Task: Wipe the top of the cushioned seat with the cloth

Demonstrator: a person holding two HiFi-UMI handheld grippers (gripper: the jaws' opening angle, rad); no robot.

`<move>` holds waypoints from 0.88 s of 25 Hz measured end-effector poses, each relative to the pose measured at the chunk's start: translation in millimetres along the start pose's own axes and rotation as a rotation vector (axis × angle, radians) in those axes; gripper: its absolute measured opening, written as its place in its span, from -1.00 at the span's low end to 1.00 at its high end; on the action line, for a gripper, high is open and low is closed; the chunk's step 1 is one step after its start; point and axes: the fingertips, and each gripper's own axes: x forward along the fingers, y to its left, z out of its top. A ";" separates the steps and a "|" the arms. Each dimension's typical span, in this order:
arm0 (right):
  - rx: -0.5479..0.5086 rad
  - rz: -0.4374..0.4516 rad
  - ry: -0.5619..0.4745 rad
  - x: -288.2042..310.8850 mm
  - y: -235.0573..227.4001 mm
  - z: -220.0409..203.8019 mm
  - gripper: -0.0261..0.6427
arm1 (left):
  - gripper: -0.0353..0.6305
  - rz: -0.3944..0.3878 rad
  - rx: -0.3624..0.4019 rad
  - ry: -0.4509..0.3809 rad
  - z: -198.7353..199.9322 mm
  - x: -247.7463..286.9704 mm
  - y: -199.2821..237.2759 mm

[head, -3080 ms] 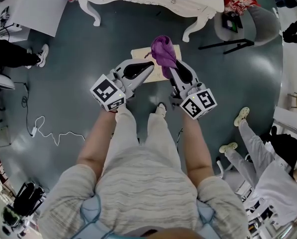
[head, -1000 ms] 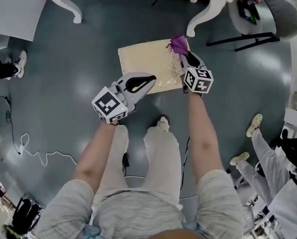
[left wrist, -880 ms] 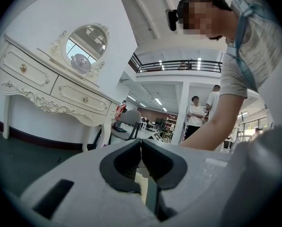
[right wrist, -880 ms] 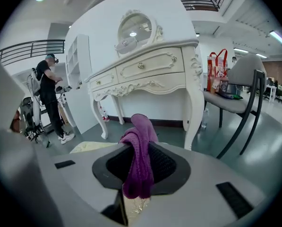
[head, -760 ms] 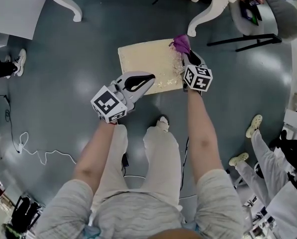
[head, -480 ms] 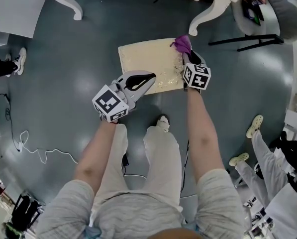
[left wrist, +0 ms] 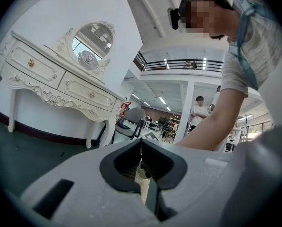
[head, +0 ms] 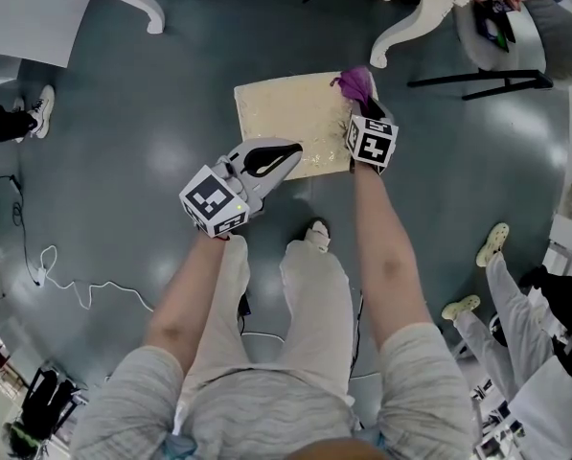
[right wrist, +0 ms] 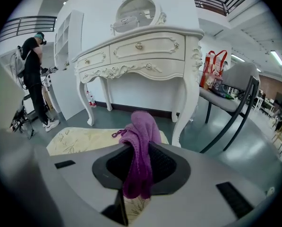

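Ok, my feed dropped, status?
Right gripper shut on purple cloth, at cushioned seat's far right corner. Left gripper shut, empty, by near edge. Nothing blocking the seat top.

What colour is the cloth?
Purple; the cloth shows best in the right gripper view.

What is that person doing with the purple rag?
A person holds two grippers. The right gripper is shut on a purple knitted cloth at the far right corner of a pale yellow square cushioned seat on the floor. The left gripper, shut and empty, is at the seat's near edge. It looks like wiping the seat.
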 end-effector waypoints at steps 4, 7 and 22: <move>0.023 -0.007 0.015 -0.9 8.2 0.7 -0.69 | -0.85 0.013 -0.003 -0.008 4.4 -8.2 3.6; 0.041 -0.001 0.027 -1.7 17.2 0.2 -0.69 | -0.85 0.028 -0.011 -0.015 7.5 -14.8 7.3; 0.084 0.092 0.033 -6.3 78.3 -1.5 -0.69 | -0.85 0.051 -0.025 -0.020 9.2 -32.8 13.8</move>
